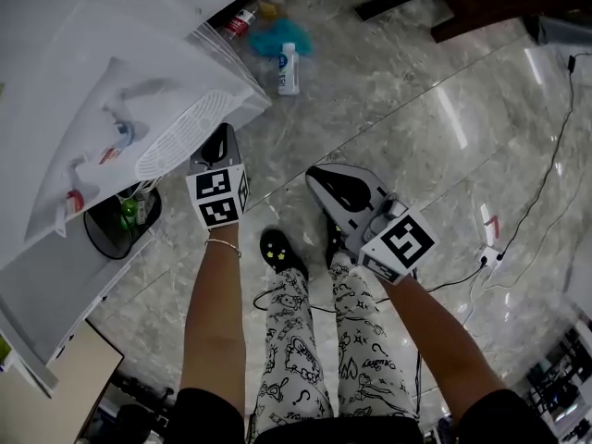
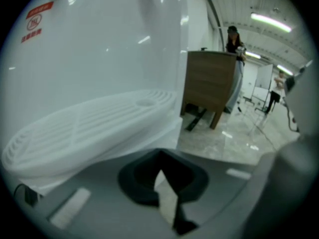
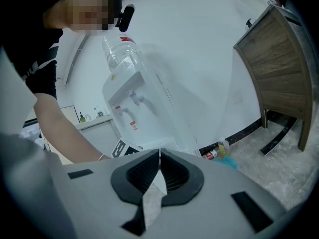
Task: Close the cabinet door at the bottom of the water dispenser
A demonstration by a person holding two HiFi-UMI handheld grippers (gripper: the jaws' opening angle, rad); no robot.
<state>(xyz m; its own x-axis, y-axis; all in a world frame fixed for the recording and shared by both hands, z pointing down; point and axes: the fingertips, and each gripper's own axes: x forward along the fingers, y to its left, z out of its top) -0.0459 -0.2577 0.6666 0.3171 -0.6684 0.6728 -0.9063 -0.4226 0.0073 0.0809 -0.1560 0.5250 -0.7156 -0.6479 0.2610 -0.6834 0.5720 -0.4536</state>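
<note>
The white water dispenser [image 1: 102,91] stands at the left, its ribbed drip tray [image 1: 180,146] jutting out. Below it the cabinet door [image 1: 55,285] hangs open as a pale panel beside a dark opening [image 1: 120,218] holding green items. My left gripper [image 1: 220,135] is shut and empty, its tip just under the drip tray [image 2: 89,128]. To its right, my right gripper [image 1: 319,176] hovers over the floor, also shut on nothing. In the right gripper view the dispenser [image 3: 137,106] carries a water bottle [image 3: 119,51]. Both pairs of jaws meet, left gripper [image 2: 159,156] and right gripper [image 3: 159,152].
Bottles [image 1: 289,67] and a teal cloth [image 1: 276,37] lie on the marble floor by the wall. A wooden desk [image 3: 279,68] stands to the right. A cable and power strip [image 1: 490,257] lie on the floor at right. My legs and shoes [image 1: 277,252] are below.
</note>
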